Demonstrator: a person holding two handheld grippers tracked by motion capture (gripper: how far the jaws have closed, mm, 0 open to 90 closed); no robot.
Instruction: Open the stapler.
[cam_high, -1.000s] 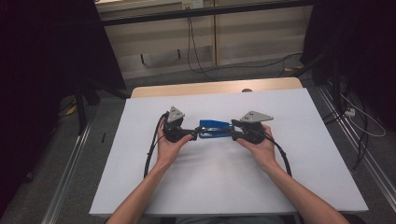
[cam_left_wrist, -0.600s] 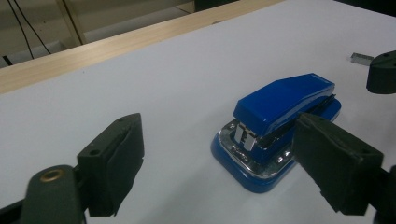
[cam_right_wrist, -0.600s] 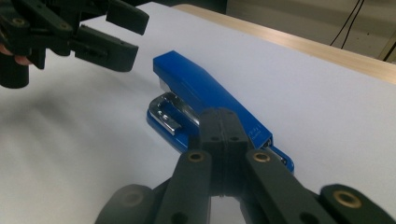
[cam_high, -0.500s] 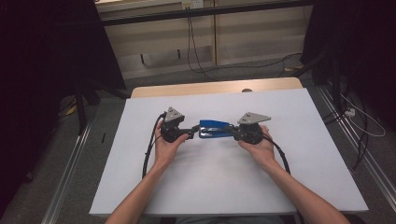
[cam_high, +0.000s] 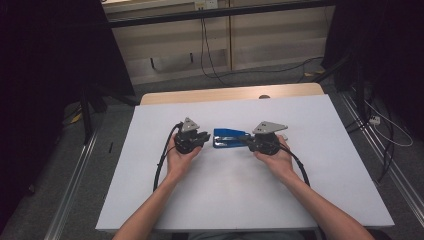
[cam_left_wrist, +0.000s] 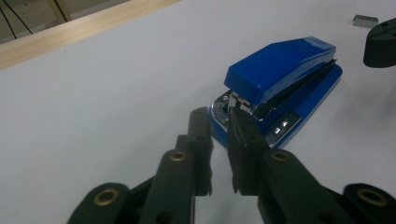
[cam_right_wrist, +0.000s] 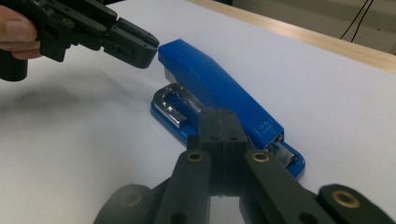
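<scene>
A blue stapler (cam_high: 227, 138) (cam_left_wrist: 280, 70) (cam_right_wrist: 219, 98) lies flat on the white table, lengthwise between my two grippers. My left gripper (cam_high: 206, 138) (cam_left_wrist: 219, 126) points at the stapler's metal mouth end and stops just short of it. Its jaws have just been closing to a thin gap with nothing between them. My right gripper (cam_high: 246, 140) (cam_right_wrist: 219, 121) is shut, jaws pressed together and empty, over the stapler's hinge end. The left gripper's tip (cam_right_wrist: 135, 46) hovers beside the blue lid's front.
The white table top (cam_high: 230, 200) has a wooden strip (cam_high: 230, 94) along its far edge. A small strip of staples (cam_left_wrist: 365, 19) lies on the table beyond the stapler. Black cables trail from both grippers toward the near side.
The left gripper's jaws have drawn together. Both hands and the stapler have kept their places.
</scene>
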